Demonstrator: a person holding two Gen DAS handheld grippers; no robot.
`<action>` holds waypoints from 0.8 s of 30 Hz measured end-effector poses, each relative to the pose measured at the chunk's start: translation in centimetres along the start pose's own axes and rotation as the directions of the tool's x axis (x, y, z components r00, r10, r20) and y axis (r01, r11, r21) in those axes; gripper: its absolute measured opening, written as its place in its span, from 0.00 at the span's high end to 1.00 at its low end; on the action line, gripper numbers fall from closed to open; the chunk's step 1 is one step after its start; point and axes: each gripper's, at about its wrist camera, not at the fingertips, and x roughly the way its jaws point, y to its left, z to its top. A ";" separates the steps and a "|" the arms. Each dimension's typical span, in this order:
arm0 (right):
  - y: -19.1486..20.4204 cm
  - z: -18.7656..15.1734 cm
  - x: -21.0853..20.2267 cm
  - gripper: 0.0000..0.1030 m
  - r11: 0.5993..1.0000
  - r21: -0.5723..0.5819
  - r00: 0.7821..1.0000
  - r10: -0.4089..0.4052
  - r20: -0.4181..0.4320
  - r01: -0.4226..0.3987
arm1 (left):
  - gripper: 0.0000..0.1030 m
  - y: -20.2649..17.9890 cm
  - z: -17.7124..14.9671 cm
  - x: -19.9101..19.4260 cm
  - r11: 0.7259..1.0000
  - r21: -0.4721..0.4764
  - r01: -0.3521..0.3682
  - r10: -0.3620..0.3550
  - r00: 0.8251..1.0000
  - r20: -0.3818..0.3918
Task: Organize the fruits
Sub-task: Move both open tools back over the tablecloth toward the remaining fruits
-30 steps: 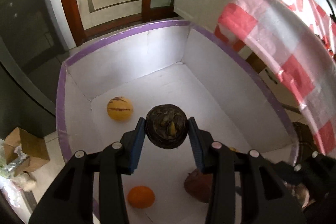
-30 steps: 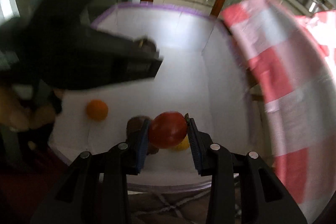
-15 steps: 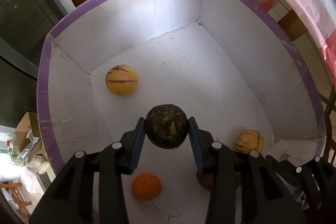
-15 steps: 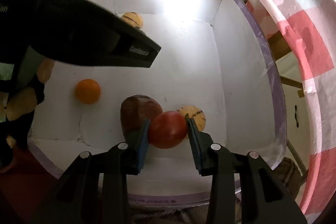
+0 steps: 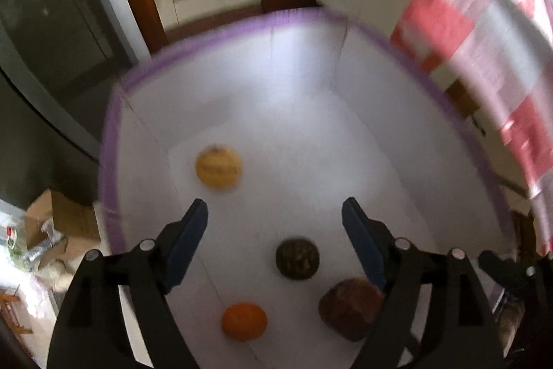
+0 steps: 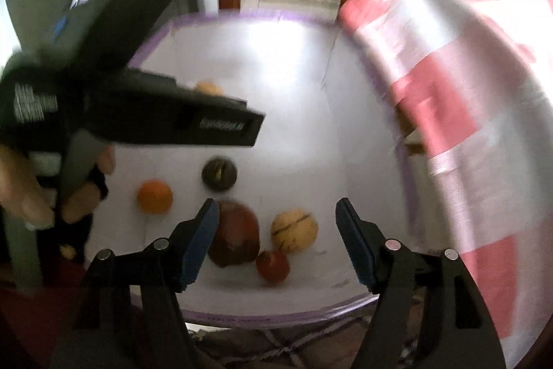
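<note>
While both frames are motion-blurred, the layout reads clearly enough. Left gripper (image 5: 274, 217) hangs over the white box (image 5: 114, 140) with its blue-padded jaws spread wide and nothing between them. Right gripper (image 6: 277, 213) is likewise wide open and empty, above the near end of the same box.

Fruit, all lying on the box floor:
- Dark green fruit (image 5: 297, 259), below and between the left gripper's fingers, touching neither; in the right view it sits mid-floor (image 6: 219, 174).
- Orange (image 5: 244, 321), near the left wall, apart from the others.
- Brown fruit (image 5: 350, 308), partly hidden behind the left gripper's right finger; in the right view (image 6: 235, 239) it lies just beside the right gripper's left finger tip (contact cannot be told).
- Tomato (image 6: 272, 266), at the near wall, touching or almost touching the brown fruit.
- Striped yellow melon (image 6: 294, 231), just right of the brown fruit and just behind the tomato.
- Second yellow melon (image 5: 218, 167), alone toward the far left of the floor, well apart from the cluster.

The box has a purple-taped rim. A red-and-white checked cloth (image 5: 484, 33) hangs beside the box's right wall. In the right view the left gripper's black body crosses the upper left, held by a hand (image 6: 20, 182).
</note>
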 end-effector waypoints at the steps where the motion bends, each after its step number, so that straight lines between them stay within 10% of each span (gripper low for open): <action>1: -0.4 0.3 -1.3 0.33 1.000 0.015 0.999 -0.005 0.051 0.005 | 0.19 -0.3 0.3 -1.4 1.000 0.006 -0.010 0.009 0.997 0.073; 3: -2.0 1.7 -3.9 0.32 0.999 0.051 0.986 -0.014 0.165 0.006 | 0.08 -1.0 1.1 -3.7 0.999 0.019 -0.025 0.021 0.981 0.194; 8: -6.4 3.7 -11.8 0.19 0.983 0.167 0.897 -0.135 0.421 0.070 | 0.02 -4.9 4.9 -10.9 0.999 0.047 0.027 -0.047 0.871 0.489; 13: -14.1 2.4 -19.3 0.16 0.904 0.409 0.773 -0.344 0.533 0.121 | 0.02 -12.8 9.1 -15.8 0.971 0.187 0.145 -0.229 0.782 0.580; 18: -22.4 -0.4 -24.6 0.16 0.762 0.600 0.671 -0.579 0.463 0.244 | 0.02 -23.1 13.0 -18.0 0.906 0.271 0.326 -0.423 0.725 0.543; 21: -29.1 -3.6 -26.8 0.16 0.634 0.719 0.623 -0.692 0.365 0.285 | 0.02 -30.8 14.5 -17.8 0.867 0.342 0.362 -0.493 0.720 0.488; 24: -34.6 -6.0 -27.0 0.16 0.520 0.791 0.586 -0.765 0.265 0.322 | 0.02 -37.8 15.4 -15.8 0.841 0.375 0.389 -0.523 0.762 0.383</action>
